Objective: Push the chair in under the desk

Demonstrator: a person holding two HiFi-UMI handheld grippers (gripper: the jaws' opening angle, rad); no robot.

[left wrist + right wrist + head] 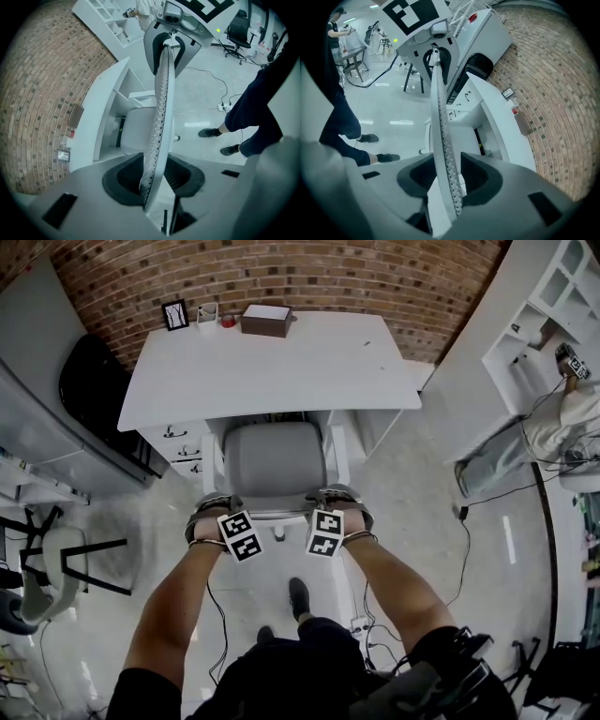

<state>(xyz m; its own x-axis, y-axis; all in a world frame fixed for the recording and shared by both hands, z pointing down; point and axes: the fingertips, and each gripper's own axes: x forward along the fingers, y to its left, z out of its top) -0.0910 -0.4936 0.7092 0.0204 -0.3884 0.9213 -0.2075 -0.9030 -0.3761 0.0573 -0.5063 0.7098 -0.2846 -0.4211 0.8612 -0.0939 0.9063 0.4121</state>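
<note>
Brick wall [281, 268] at the back, white desk [281, 371] against it w/ a brown box [266, 320] on the far edge. Chair [274, 457] stands btwn the desk's sides, grey seat front at the desk's near edge, backrest [161, 108] toward you. Your left gripper [220, 509] & right gripper [333, 504] sit on the backrest's top edge, one per side. Each has its jaws part-open astride that thin mesh edge, not clamped on it.
</note>
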